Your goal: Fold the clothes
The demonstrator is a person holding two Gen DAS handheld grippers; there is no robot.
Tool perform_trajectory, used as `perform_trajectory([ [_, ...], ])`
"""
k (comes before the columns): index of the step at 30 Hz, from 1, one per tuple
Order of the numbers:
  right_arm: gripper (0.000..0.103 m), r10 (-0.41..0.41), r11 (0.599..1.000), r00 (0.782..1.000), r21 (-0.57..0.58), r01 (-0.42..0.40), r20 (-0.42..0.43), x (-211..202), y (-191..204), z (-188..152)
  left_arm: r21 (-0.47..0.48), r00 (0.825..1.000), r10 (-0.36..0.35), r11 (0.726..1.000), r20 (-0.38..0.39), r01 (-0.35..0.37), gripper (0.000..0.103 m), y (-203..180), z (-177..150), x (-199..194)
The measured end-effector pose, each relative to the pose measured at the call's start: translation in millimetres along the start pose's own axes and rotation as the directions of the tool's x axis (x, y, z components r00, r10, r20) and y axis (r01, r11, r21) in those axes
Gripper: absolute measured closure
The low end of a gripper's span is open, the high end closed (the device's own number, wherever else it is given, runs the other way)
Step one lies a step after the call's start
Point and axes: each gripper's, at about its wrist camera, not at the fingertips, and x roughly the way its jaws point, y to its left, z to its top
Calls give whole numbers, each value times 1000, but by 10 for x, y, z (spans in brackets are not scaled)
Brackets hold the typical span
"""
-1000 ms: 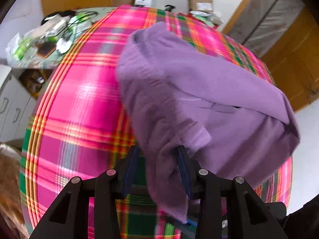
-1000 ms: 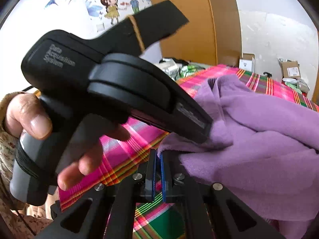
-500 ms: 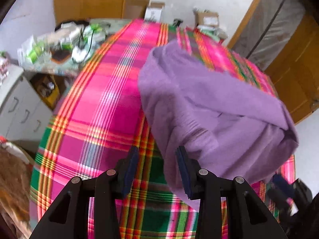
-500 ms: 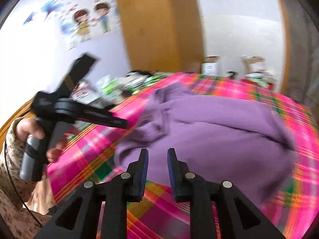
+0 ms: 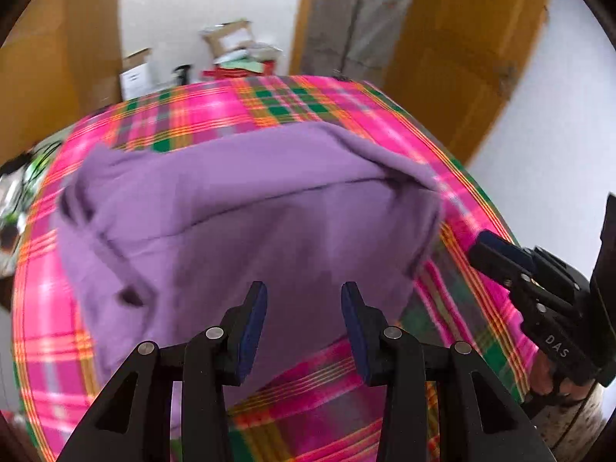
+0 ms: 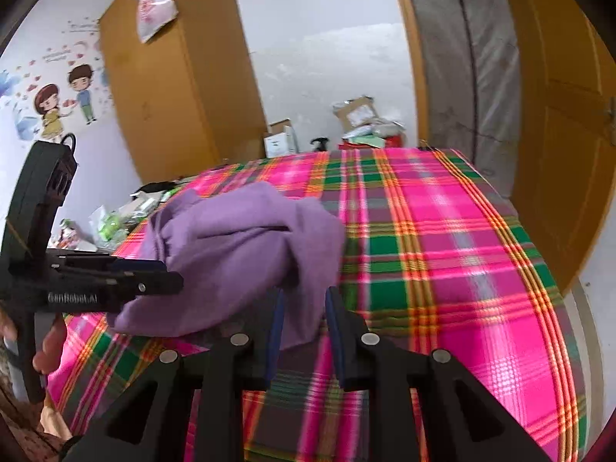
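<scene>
While a pink, green and orange plaid cloth [image 5: 308,104] spreads across the whole surface beneath both tools, whether that surface is a bed or a counter cannot be told. On the cloth lies a purple garment [image 5: 246,223], loosely bunched with a fold line running across it; it sits straight ahead of the left hand-held gripper [image 5: 304,308] and ahead and to the left of the right hand-held gripper [image 6: 304,308]. The left one has its blue-padded fingers [image 5: 252,323] standing well apart above the garment's near edge, pressing on nothing. The right one has its jaws opening, with a narrow gap between them; a near corner of the purple fabric shows in that gap, but the pads do not squeeze it. In the left wrist view the right tool appears at the far right, beside the garment and over the plaid. In the right wrist view the left tool reaches in from the left, its tips just over the garment's left side, held by a hand [image 6: 46,350]. Beyond the cloth's far edge stand cardboard boxes [image 6: 281,140] against a white wall.
</scene>
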Motion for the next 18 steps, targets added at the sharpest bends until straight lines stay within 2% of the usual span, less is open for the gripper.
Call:
perform_trajectory([
  [8,81,-24,999,1000,46,24,-14,36,-229,-54,50,999,-38,998,-36,40,61,-304,102,285],
  [14,79,-23,997,999,72,24,-23,75,-330,-56,91,997,-79,993,-24,81,61,-458,100,269],
  [18,79,-17,997,999,77,19,-28,114,-363,-57,106,1000,5,994,-19,-3,61,-490,151,381],
])
